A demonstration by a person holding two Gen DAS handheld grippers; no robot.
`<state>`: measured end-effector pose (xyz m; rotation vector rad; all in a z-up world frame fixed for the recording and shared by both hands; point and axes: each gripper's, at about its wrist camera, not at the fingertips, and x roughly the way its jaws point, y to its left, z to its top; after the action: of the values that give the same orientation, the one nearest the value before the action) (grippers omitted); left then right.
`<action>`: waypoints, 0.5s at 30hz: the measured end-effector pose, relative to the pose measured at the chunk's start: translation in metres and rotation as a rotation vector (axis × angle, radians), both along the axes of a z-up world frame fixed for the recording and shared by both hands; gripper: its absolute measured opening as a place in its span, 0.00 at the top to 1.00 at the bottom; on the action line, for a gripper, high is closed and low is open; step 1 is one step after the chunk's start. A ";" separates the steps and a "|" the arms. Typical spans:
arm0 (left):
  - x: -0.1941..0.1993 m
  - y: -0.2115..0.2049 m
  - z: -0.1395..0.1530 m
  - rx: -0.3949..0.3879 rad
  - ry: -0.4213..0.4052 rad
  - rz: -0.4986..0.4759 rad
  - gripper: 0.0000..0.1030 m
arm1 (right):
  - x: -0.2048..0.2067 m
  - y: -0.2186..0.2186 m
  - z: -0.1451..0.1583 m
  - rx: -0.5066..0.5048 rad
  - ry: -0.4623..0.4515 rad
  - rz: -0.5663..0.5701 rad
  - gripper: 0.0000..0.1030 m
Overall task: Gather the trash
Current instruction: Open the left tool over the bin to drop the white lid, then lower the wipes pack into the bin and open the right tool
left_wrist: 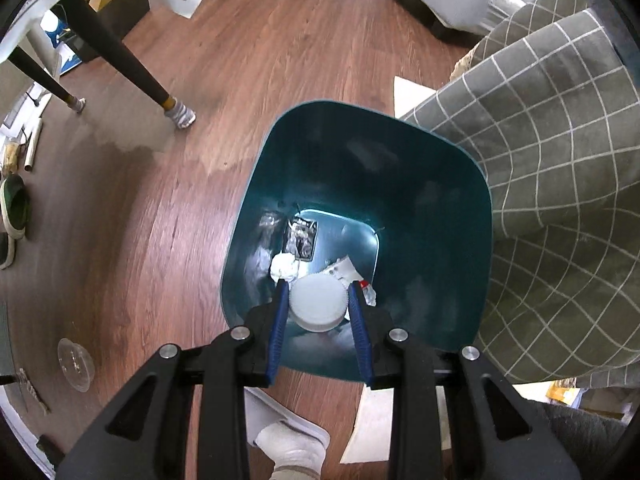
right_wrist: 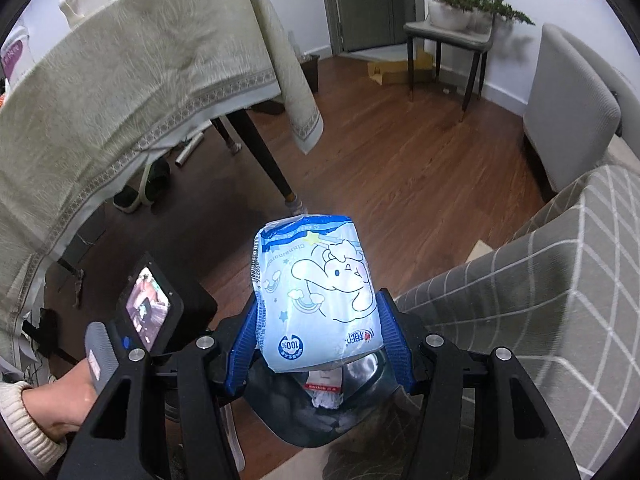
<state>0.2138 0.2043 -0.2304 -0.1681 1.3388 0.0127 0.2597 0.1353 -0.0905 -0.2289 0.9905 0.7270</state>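
Observation:
A teal trash bin (left_wrist: 436, 184) stands on the wood floor, seen from above in the left wrist view. At its bottom lie crumpled white paper (left_wrist: 285, 266), a foil wrapper (left_wrist: 301, 238) and other scraps. My left gripper (left_wrist: 318, 290) is shut on a white round plastic cap (left_wrist: 317, 304), held over the bin's mouth. My right gripper (right_wrist: 316, 316) is shut on a light blue cartoon-printed tissue pack (right_wrist: 316, 292), held above the bin's rim (right_wrist: 360, 420), which shows at the bottom of the right wrist view.
A grey checked sofa (left_wrist: 552, 208) touches the bin's right side. A table with a tablecloth (right_wrist: 120, 92) and dark legs (left_wrist: 120, 64) stands left. A clear plastic lid (left_wrist: 76, 364) and shoes (left_wrist: 16, 204) lie on the floor. A chair (right_wrist: 452, 36) stands far back.

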 end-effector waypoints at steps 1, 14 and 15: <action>-0.001 0.001 -0.001 -0.002 0.007 -0.002 0.68 | 0.000 0.002 -0.003 -0.005 0.007 0.001 0.44; -0.008 0.018 0.014 0.027 -0.041 0.016 0.53 | 0.005 0.020 -0.036 -0.064 0.068 0.003 0.44; -0.008 0.019 0.019 0.029 -0.060 0.020 0.53 | 0.004 0.022 -0.040 -0.069 0.075 0.003 0.44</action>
<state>0.2059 0.2238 -0.2110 -0.1562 1.2761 0.0436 0.2638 0.1574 -0.1302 -0.2646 1.0881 0.7085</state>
